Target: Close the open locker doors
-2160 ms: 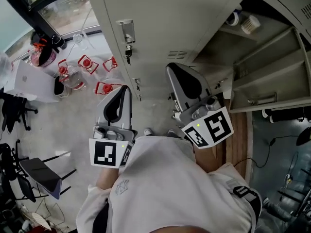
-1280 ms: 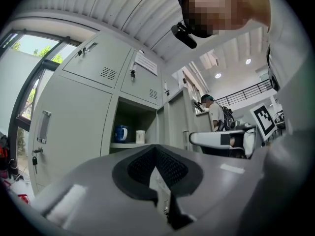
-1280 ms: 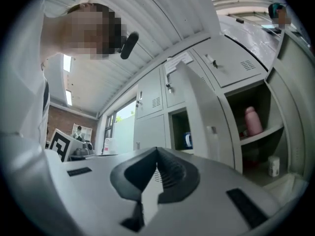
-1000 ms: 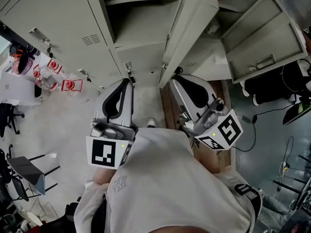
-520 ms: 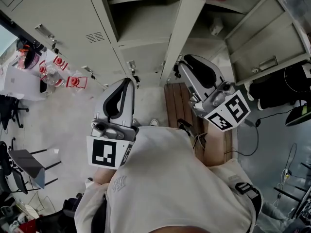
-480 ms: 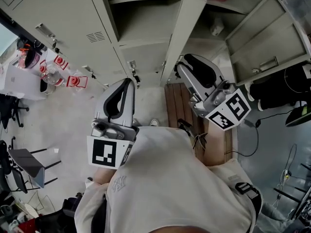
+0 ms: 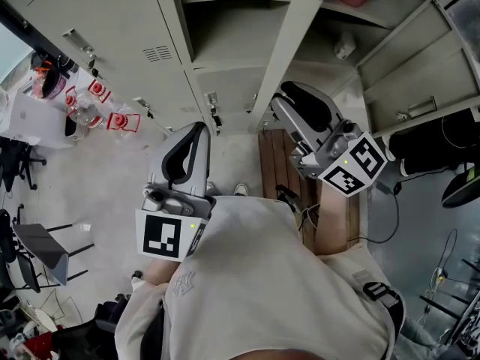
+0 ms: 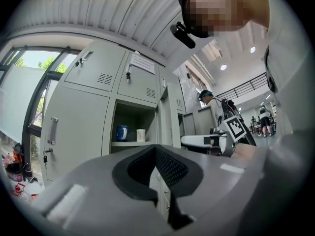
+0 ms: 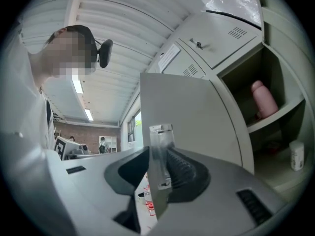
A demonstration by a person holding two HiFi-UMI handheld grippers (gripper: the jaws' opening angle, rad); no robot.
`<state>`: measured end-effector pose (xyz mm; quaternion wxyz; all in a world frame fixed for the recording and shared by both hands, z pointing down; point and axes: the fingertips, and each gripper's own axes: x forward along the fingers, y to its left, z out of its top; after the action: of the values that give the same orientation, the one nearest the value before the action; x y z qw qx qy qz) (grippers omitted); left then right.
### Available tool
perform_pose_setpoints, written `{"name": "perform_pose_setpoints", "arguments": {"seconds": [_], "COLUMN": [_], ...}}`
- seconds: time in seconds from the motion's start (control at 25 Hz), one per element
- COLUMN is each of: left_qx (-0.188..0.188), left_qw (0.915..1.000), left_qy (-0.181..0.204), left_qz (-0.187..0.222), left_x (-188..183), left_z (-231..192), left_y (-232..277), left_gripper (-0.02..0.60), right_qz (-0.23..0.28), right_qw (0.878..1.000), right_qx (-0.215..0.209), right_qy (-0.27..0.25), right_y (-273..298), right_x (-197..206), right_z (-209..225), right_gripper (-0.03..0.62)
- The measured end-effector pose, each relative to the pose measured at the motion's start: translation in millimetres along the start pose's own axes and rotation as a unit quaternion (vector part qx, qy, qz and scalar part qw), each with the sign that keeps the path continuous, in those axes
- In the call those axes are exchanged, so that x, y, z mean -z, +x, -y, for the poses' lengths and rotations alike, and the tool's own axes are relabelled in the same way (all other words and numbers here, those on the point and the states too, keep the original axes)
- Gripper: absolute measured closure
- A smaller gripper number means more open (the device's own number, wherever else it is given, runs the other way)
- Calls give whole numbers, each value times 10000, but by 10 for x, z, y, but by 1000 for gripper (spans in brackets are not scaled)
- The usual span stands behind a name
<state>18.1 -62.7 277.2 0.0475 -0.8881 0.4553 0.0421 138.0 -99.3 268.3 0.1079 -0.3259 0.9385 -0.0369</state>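
Head view: the open locker door [image 7: 294, 43] juts edge-on toward the person, in the middle, between two open compartments. The right tongs [image 7: 280, 100] sit at its near edge. Their jaws have just been opening and now stand spread, with the door's edge loose between them. The left tongs [image 7: 196, 130] are pressed together and empty, near the person's body and well apart from the lockers. With the hold slack, a push could slide off the thin edge, leaving the door only part closed or bouncing back unlatched. A second open door [image 7: 409, 73] hangs at the far right, untouched. Underfoot, a wooden platform [image 7: 334, 208] and a cable [image 7: 379, 227] could catch a step toward it. Red-capped bottles [image 7: 112, 120] lie on the floor at the left, out of the way

Left gripper view: a blue cup [image 8: 121, 132] and a white cup [image 8: 141, 134] stand on the shelf [image 8: 133, 143] of the left compartment, set back enough, by my guess, not to block a door

Right gripper view: the door's latch plate [image 9: 160, 154] stands between the spread jaws and may snag one as they pull clear. A pink bottle [image 9: 263, 100] and a small white bottle [image 9: 296, 155] sit in the right compartment
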Motion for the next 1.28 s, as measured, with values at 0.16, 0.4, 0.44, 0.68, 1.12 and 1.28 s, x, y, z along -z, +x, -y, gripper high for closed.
{"name": "perform_pose_setpoints", "arguments": {"seconds": [0.16,0.4,0.44,0.68,1.12,1.28], "left_qx": [-71,-238,-266,-401,-389,-395], "left_qw": [10000,9997,9996,9992,9985,9985], "left_qy": [-27,-52,-47,6,-188,-205], "left_qz": [-4,-7,-14,-42,-349,-308], "left_x": [11,5,0,-39,85,93], "left_z": [-135,-476,-545,-965,-1409,-1511], "left_y": [-41,-137,-154,-224,-165,-121], "left_gripper": [580,580,580,580,580,580], "right_qz": [-93,-201,-206,-262,-482,-579], "right_qw": [9999,9995,9995,9995,9970,9939], "right_qx": [-76,-123,-134,2,403,647], "right_qy": [-57,-193,-190,-182,-453,-677], "right_y": [225,679,756,1147,1693,1854], "right_x": [44,103,109,174,293,318], "right_z": [-25,-65,-71,0,259,363], "right_gripper": [507,507,507,507,507,507]}}
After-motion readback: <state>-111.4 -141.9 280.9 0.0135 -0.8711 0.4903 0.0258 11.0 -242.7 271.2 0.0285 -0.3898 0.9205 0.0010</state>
